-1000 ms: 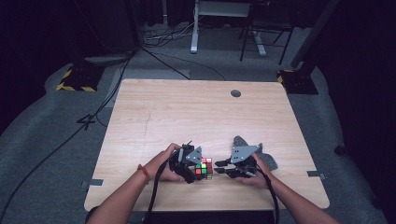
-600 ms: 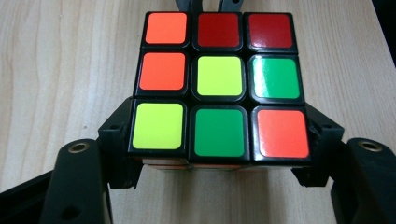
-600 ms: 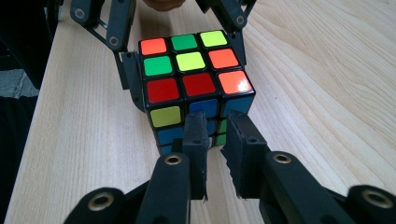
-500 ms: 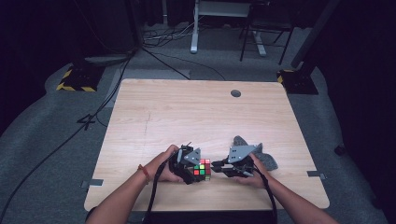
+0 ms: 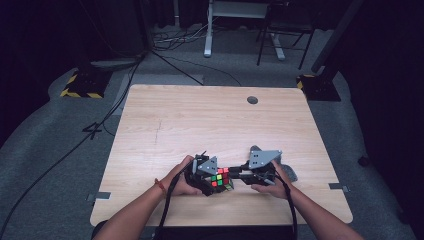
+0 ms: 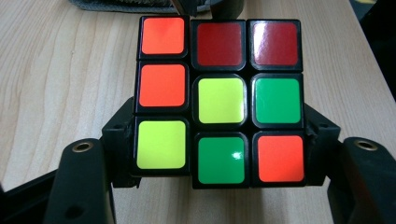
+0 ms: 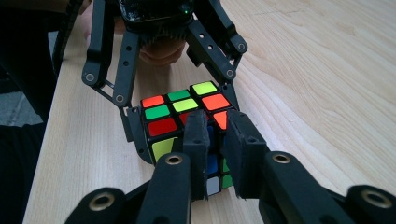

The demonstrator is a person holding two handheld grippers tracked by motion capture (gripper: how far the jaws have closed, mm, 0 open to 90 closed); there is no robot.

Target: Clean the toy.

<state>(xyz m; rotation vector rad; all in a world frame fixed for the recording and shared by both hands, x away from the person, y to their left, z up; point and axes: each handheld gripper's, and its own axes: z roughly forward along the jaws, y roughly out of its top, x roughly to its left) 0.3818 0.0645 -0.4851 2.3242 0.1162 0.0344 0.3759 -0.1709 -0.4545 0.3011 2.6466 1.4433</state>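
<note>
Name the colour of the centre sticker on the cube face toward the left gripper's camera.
Yellow-green, clearest in the left gripper view: cube.

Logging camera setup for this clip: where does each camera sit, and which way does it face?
High view: above the person's side, facing forward and down on the table; both forearms show.
Left gripper view: rides the left gripper, facing the cube it clamps.
Right gripper view: rides the right gripper, facing the left gripper.
All share the cube.

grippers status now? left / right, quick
Left gripper: closed on the puzzle cube, pads pressing its two sides.
Right gripper: closed to a narrow gap at the cube's near side; whether it pinches anything cannot be told.
</note>
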